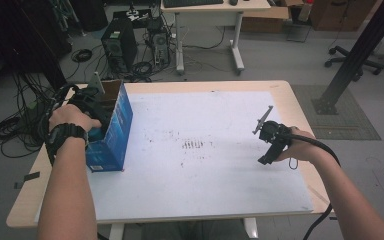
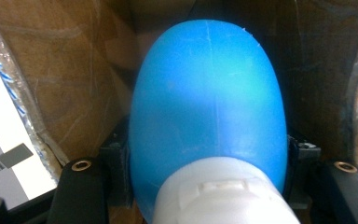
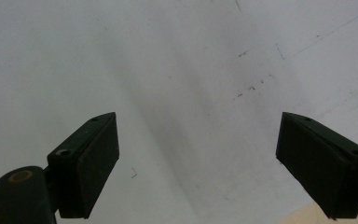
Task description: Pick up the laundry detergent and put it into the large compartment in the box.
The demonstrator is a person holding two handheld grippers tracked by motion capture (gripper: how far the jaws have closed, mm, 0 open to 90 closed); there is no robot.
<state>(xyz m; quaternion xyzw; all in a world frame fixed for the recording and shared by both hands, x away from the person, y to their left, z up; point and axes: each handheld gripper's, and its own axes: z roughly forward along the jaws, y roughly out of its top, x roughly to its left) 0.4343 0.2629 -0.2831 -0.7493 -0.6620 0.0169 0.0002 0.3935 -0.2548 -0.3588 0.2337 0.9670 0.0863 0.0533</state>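
**Blue bottle held inside the box, not yet let go**

At the left side of the table, the person's left hand (image 1: 69, 118) holds the left gripper (image 1: 87, 105) at the open top of a blue cardboard box (image 1: 112, 135). In the left gripper view, its two black jaws pinch a blue bottle (image 2: 207, 102) with a white cap (image 2: 221, 193) — the jaws press against the bottle's sides just above the cap, and the rounded end of the bottle points down into the box, with brown cardboard walls (image 2: 65, 74) close on both sides.

Toward the right, well apart from the box, the right gripper (image 1: 270, 137) hangs over the white table mat (image 1: 205, 185). In the right gripper view its jaws are spread wide, with nothing between them but bare mat.

Judging by this, the bottle is already within the box — the carrying seems mostly done. What appears left is to lower it to rest, release it, and lift the gripper clear.
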